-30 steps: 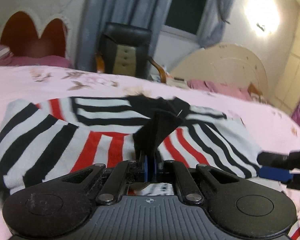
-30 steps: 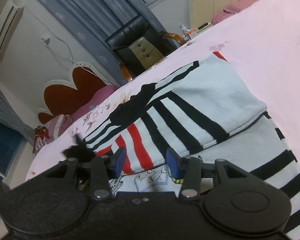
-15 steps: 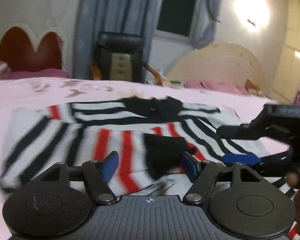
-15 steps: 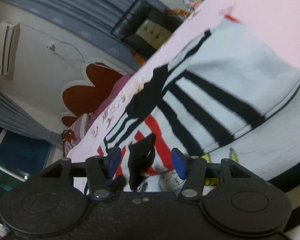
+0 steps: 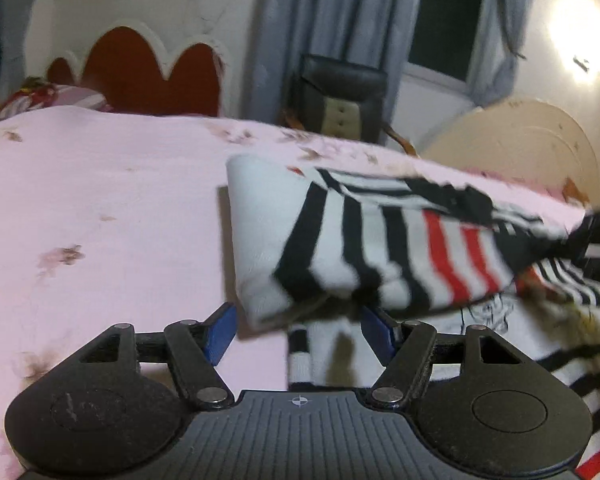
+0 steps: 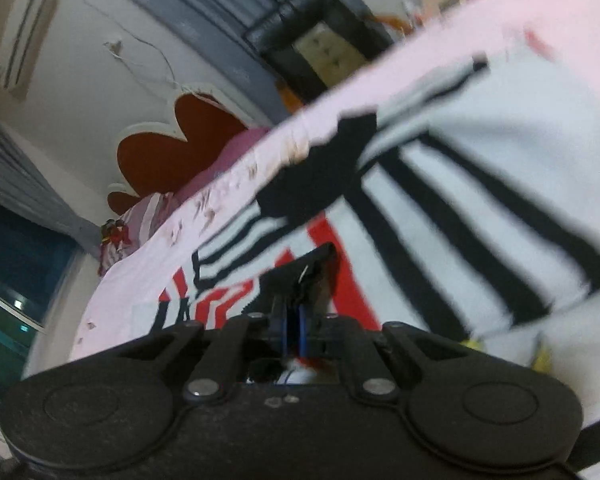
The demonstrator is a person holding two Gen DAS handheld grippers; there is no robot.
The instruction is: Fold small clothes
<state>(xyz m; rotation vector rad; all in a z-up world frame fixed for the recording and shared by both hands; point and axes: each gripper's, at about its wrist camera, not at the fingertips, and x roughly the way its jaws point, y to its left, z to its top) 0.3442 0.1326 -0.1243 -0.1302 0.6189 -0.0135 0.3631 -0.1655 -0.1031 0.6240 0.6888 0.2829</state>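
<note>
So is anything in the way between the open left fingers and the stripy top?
Nothing visible is. The left gripper is open on the pink bedsheet, and the folded edge of the striped top lies right in front of it, partly between its fingers.

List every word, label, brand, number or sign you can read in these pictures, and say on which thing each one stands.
No readable text in either view.
Striped garment: the black line drawing on its white part is blurred; no letters can be told.
Left gripper: a small crosshair mark on its body, not a word.
</note>
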